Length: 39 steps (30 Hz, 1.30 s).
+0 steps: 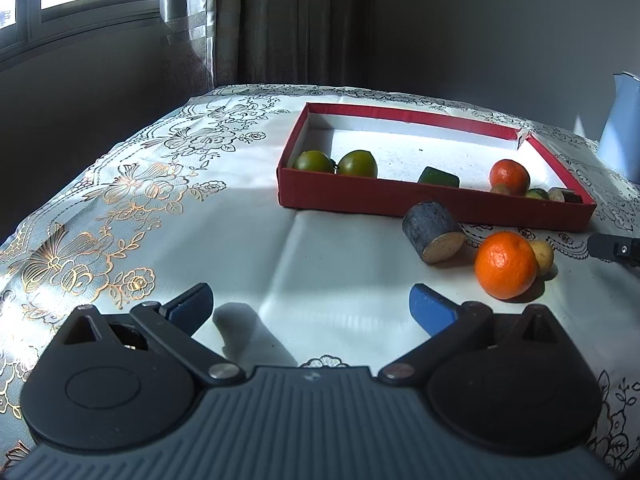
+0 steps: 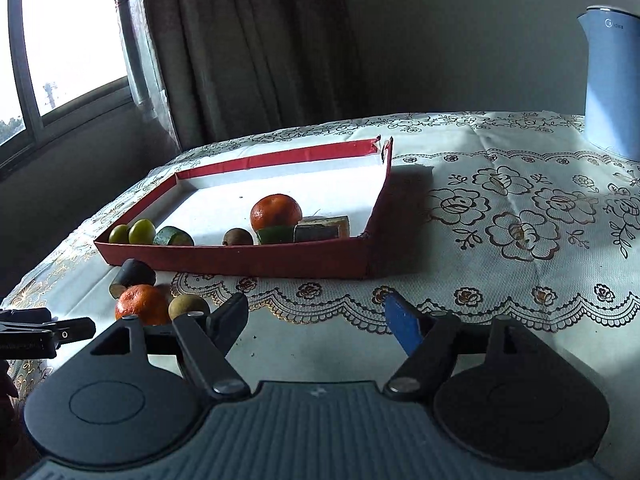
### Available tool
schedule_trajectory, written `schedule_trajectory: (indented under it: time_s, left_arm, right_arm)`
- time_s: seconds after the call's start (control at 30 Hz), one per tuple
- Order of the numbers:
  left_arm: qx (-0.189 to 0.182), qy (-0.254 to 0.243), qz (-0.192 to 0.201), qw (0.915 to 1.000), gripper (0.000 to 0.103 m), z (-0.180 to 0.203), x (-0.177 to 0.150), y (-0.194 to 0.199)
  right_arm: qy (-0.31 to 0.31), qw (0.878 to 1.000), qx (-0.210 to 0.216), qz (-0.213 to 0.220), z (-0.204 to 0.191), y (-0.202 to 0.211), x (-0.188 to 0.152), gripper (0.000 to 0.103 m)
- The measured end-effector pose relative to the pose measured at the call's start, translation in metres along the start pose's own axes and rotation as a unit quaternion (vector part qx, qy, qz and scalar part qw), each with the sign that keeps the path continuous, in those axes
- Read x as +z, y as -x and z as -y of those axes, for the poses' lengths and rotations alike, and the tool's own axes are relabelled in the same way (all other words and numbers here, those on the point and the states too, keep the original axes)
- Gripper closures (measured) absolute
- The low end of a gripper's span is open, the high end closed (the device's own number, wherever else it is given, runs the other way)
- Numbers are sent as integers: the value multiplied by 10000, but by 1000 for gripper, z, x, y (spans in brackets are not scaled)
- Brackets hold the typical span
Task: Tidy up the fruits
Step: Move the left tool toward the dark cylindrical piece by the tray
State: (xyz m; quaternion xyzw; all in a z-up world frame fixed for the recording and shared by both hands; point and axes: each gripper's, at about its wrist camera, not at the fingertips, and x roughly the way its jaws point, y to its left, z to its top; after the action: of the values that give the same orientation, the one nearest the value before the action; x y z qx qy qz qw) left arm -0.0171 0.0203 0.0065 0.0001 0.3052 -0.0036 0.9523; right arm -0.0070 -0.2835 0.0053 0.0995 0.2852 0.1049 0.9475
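Observation:
A red shallow box [image 1: 432, 199] [image 2: 256, 260] holds two green fruits [image 1: 336, 162] [image 2: 134, 232], a green chunk [image 1: 439, 176], an orange [image 1: 509, 176] [image 2: 276, 211] and small brown pieces. On the cloth in front of it lie a dark cylinder piece [image 1: 432, 231] [image 2: 134, 275], an orange [image 1: 505, 265] [image 2: 140, 304] and a small yellowish fruit [image 1: 542, 255] [image 2: 187, 306]. My left gripper [image 1: 312, 306] is open and empty, left of these. My right gripper [image 2: 316, 316] is open and empty, right of them.
A blue kettle [image 2: 612, 84] [image 1: 622, 136] stands at the back right. The table has a floral cloth [image 1: 120, 200]; its left edge drops off near a window and curtain [image 2: 240, 40]. The left gripper's tip shows in the right wrist view [image 2: 40, 336].

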Motion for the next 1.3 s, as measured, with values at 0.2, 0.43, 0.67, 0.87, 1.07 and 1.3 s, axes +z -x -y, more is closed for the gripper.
schedule_trajectory:
  time_s: [0.2,0.43,0.67,0.87,1.07,1.3]
  left_arm:
    - [-46,-195,297,9994,0,6,0,10]
    - [-126,-219,560,9981,0,15,14,18]
    - [-272,23,606,9978,0,25,37,6]
    - [-428,54,441,9981,0,39,45,-12]
    - [-319,-34,289,9991,0,48,49,-25]
    - [125,-289,199,9993,0,52,46,-33]
  right_arm:
    - [-63,10000,13,-1,2,0,0,28]
    - [-54,10000,10,-52,1,-1,0,28]
    - [-63,9999,8,-100,1,-3,0,28]
    - [-71,9999,13,-113,2,-4,-1,27]
    - [-73,9999,36,-120,2,-4,0,26]
    - [-57,9999,56,-137,1,-5,0,23]
